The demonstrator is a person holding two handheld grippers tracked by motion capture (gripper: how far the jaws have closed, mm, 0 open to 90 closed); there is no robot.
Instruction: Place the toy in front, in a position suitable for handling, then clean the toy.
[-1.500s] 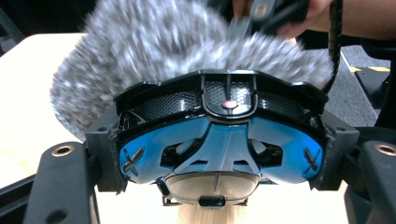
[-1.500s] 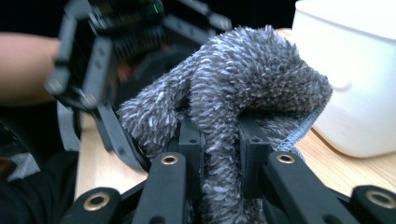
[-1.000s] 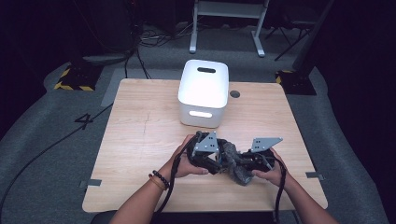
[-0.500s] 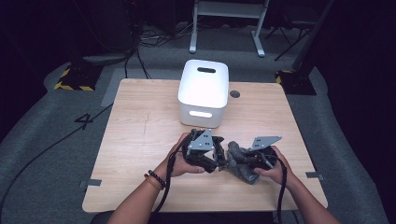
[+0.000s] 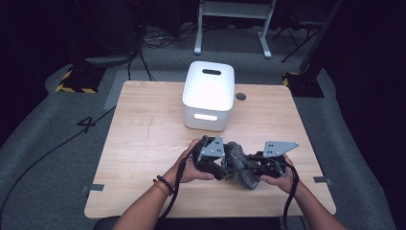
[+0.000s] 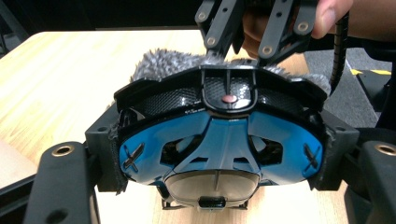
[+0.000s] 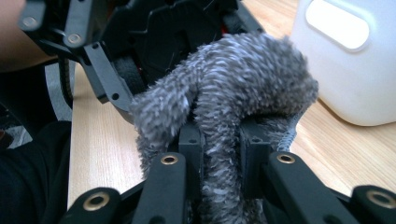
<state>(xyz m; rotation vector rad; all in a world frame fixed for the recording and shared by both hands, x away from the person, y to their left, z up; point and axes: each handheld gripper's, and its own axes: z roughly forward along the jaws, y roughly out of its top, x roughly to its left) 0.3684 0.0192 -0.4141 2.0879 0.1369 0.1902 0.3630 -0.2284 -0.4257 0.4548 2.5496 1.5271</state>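
While the work is viewed from the high camera, a black-and-blue plastic frame (image 5: pixel 218 165) with a grey fluffy cloth cover (image 5: pixel 239 155) is seen held just above the near middle of the pale wooden tabletop (image 5: pixel 143 143), between the left tongs (image 5: pixel 221 167) and the right tongs (image 5: pixel 249 170). A white rounded plastic box (image 5: pixel 209 96) is set farther back, well apart from both hands.

From the left gripper view, the left tongs are found clamped on the two sides of the black-and-blue plastic frame (image 6: pixel 219 140), whose blue underside is turned to the camera. The grey fluffy cloth cover (image 6: pixel 159 63) is seen bunched behind its upper rim, and the right tongs (image 6: pixel 240 46) are lowered onto it from above.

From the right gripper view, the right tongs (image 7: pixel 219 154) are shown closed tight on a pinched fold of the grey fluffy cloth cover (image 7: pixel 243 74), which is arched up and away from the frame (image 7: pixel 177 32). The white rounded plastic box (image 7: pixel 345 60) is visible behind, at the right.

The job is judged to be about midway: the cover is gathered and lifted at one end, yet part of it appears to be hooked on the rim. Whether it is being pulled off or fitted on cannot be told. What is left is for the remaining edge to be worked along the frame while the frame is kept steady.
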